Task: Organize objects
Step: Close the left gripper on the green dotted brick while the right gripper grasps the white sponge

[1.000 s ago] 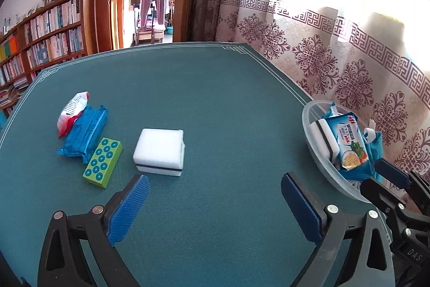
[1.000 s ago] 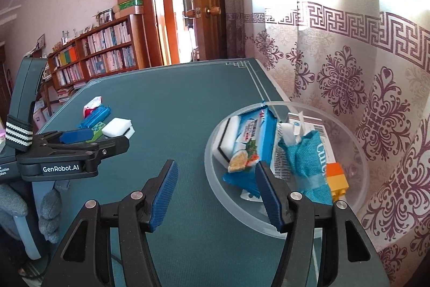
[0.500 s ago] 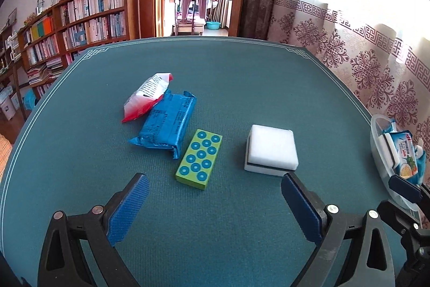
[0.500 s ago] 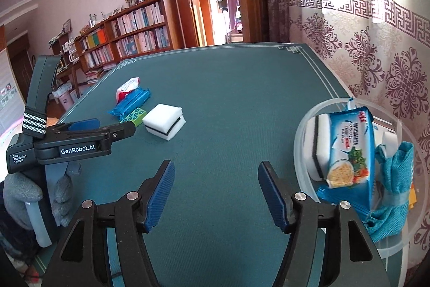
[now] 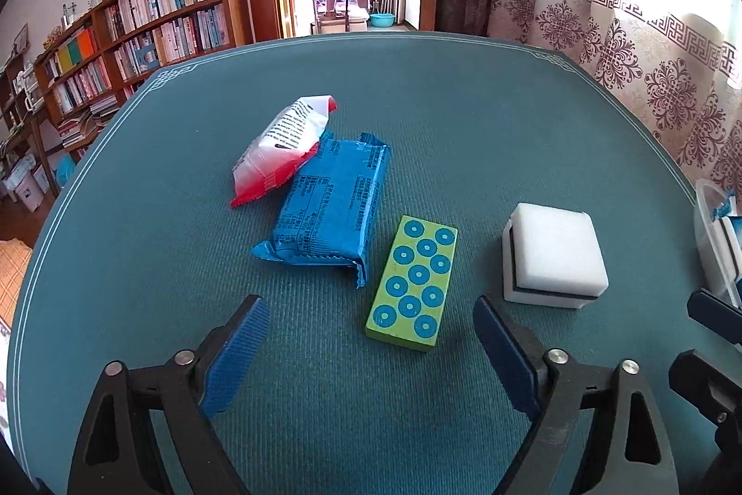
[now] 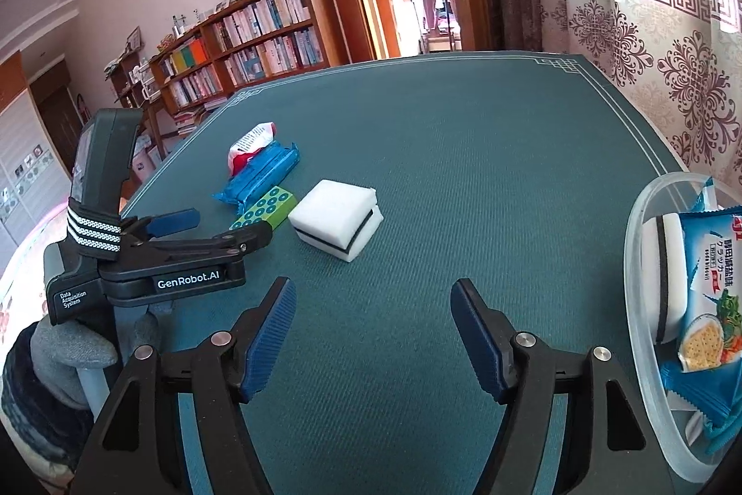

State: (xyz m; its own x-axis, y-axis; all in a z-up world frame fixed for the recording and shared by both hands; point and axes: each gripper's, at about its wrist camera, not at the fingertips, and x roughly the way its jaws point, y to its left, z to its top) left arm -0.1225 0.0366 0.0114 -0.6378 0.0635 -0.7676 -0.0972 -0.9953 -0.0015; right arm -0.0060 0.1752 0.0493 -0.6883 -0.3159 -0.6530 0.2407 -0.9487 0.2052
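The left gripper (image 5: 371,349) hangs over the green counter (image 5: 463,114) with its fingers (image 5: 236,351) spread wide and empty. Just ahead lies a green block (image 5: 412,281), with a blue packet (image 5: 331,209) and a red-and-white packet (image 5: 283,147) beyond it and a white sponge (image 5: 552,258) beside it. The right gripper (image 6: 373,339) is likewise spread and empty. A clear bowl (image 6: 635,244) at the counter's right edge holds a cracker packet (image 6: 709,286).

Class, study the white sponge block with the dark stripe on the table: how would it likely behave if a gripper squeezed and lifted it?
The white sponge block looks foamy, so it probably compresses under the pads and weighs little. Its broad flat base on the table suggests it won't roll or tip.
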